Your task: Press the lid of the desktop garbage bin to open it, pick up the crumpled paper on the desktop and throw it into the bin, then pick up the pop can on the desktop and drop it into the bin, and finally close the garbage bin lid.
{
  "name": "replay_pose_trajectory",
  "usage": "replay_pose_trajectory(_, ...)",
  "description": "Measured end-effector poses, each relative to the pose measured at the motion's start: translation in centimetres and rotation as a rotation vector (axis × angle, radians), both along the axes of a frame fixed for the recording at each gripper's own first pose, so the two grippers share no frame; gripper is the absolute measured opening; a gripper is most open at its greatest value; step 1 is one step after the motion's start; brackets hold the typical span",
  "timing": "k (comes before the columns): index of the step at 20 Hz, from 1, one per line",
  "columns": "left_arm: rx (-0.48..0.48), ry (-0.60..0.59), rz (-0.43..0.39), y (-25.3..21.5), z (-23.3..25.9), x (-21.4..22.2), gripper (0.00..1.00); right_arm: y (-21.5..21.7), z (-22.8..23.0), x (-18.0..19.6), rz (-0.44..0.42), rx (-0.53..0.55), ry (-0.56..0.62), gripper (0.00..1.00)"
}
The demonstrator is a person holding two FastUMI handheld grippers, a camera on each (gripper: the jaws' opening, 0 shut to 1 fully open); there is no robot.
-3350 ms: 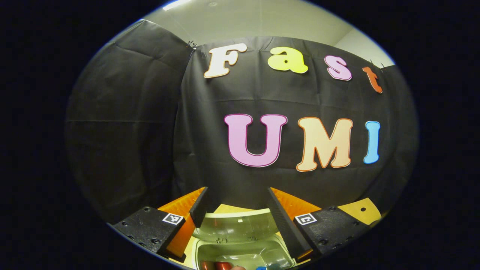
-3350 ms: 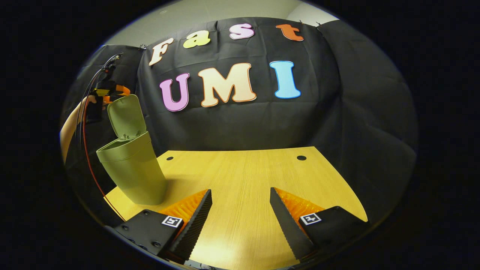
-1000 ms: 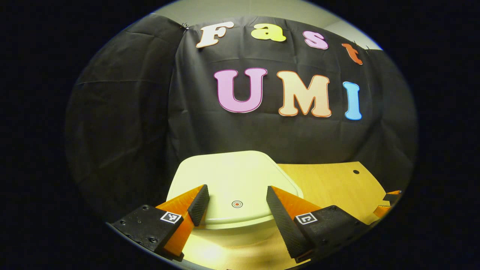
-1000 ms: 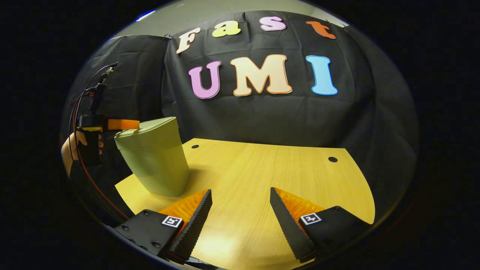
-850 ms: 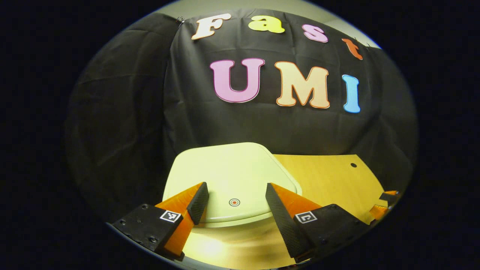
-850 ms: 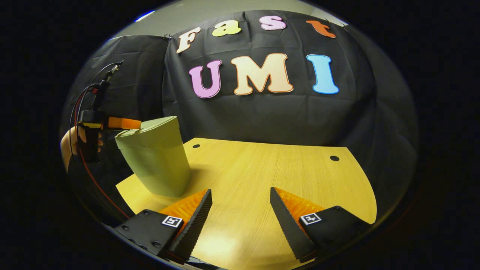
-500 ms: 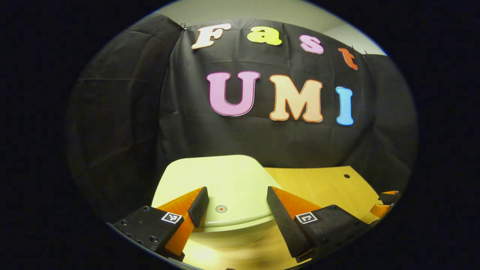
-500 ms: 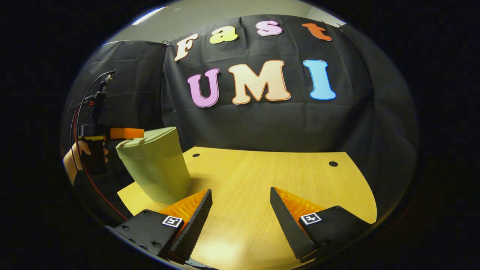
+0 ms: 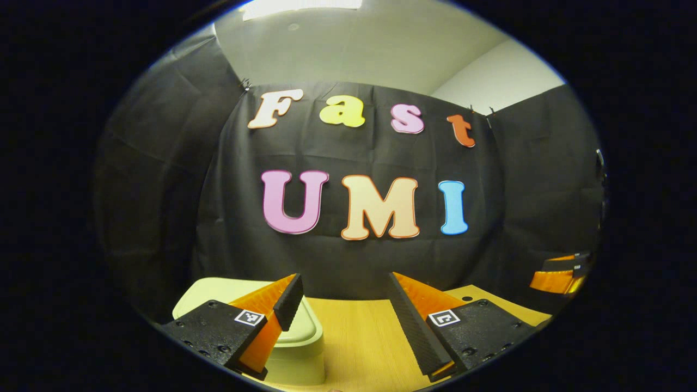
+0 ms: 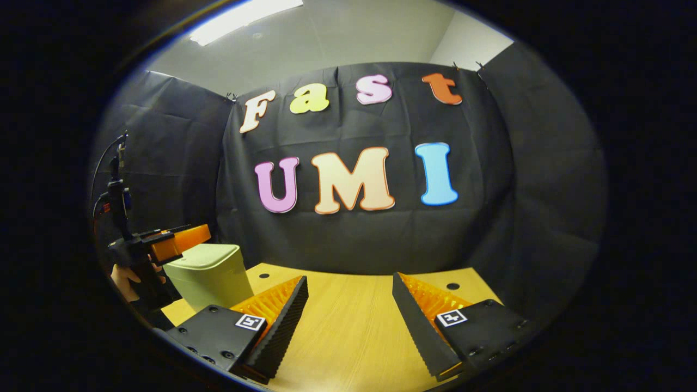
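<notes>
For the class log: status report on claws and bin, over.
Left claw open, empty. Right claw open, empty, above table. Bin lid shut. Nothing in the way.

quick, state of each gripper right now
Left gripper: open, holding nothing, above the closed bin.
Right gripper: open, holding nothing, over the table.

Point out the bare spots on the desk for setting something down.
The wooden desk is bare from the closed bin at its left across to its right edge, including between the right tool fingers. Only the bin's corner, with the left tool above it, is crowded.
</notes>
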State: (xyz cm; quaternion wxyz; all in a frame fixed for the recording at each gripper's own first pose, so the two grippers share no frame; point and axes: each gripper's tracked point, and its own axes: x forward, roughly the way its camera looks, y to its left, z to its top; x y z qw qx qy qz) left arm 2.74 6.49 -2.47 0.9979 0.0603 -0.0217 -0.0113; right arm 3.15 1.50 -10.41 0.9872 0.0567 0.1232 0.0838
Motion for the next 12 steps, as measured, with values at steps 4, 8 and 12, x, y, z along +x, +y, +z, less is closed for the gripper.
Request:
replay_pose_trajectory(4,-0.016,-0.049,-0.104,-5.3,1.6,0.4,0.93,-1.5,3.3,-0.1,-0.048,0.0,-0.099,0.99)
replay_pose_trajectory(8,-0.001,-0.084,-0.149,-7.4,2.9,-0.2,0.93,-2.6,4.5,-0.3,-0.074,0.011,-0.13,0.97)
replay_pose_trajectory(12,0.018,-0.08,-0.166,-8.2,3.0,-0.5,0.93,-3.0,5.3,-0.3,-0.08,0.016,-0.153,0.96)
